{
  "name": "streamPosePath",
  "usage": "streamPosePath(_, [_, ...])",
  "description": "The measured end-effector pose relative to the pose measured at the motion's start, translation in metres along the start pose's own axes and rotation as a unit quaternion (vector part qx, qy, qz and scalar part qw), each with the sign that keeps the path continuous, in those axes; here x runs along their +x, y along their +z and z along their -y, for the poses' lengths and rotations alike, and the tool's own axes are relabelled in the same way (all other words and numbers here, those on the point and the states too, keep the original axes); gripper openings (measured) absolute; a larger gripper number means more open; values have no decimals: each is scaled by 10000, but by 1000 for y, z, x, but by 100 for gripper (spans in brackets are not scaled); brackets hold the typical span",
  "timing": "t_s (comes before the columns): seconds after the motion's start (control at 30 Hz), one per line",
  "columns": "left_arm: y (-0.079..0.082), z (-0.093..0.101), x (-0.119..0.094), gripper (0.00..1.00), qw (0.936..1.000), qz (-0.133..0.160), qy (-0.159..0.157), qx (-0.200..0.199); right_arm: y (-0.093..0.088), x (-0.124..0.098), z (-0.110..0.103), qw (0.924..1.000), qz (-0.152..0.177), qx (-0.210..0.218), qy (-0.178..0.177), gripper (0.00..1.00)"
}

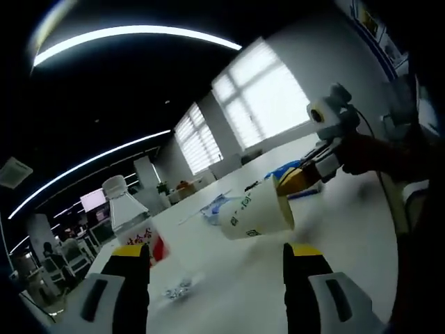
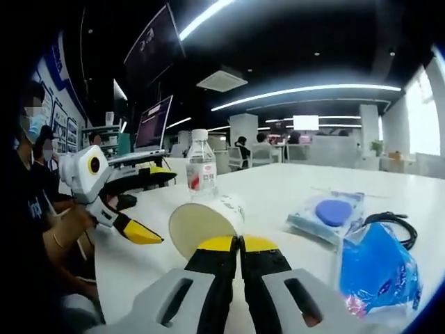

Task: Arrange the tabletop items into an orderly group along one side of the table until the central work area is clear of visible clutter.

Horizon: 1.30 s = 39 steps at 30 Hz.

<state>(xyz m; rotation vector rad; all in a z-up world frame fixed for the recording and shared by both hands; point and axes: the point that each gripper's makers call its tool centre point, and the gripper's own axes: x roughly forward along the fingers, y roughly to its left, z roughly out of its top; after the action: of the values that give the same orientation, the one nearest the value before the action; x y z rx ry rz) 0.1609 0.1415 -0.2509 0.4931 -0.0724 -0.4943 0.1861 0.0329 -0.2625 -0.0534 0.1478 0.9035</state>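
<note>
Left gripper held wide open in the left gripper view, black jaws with yellow tips well apart and holding nothing. Paper cup lying on its side on the white table, just beyond and between those tips, printed wall toward the camera. Water bottle standing upright beyond the left jaw, white cap up, red on its label. Right gripper reaching in from the far right past the cup, yellow tips at the cup's rim, a person's hand behind it. In the right gripper view, right gripper shut tight, yellow tips pressed together, apparently pinching the rim of the paper cup, whose open mouth faces the camera just above the tips. Water bottle upright straight beyond the cup. Left gripper off to the left of the jaws, spread open, one yellow-tipped jaw low and one higher, held by a hand. To the right of the jaws, a clear packet with a blue disc inside, a black cable beside it, and a crumpled blue bag nearest the camera.
</note>
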Motion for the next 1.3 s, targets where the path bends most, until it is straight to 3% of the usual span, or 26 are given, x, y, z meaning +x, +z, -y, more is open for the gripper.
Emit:
streamPosePath(0.23, [4,5,3,73,9977,20,102,669,6,1,-11,9999,-57,64,147,0])
streamPosePath(0.7, [4,16,7,75,9951,83,-60,987,5,3,-23,9992,-249,78,306,0])
streamPosePath(1.0, [15,25,10,76,9921,361,-184,1185,6,6,-36,9981,-320,-22,533,0])
streamPosePath(1.13, [13,32,12,73,9905,296,-271,1318,4,6,-37,9979,-357,-47,535,0])
streamPosePath(1.3, [12,39,13,68,9914,356,-480,1160,3,7,-36,9979,-357,32,541,0])
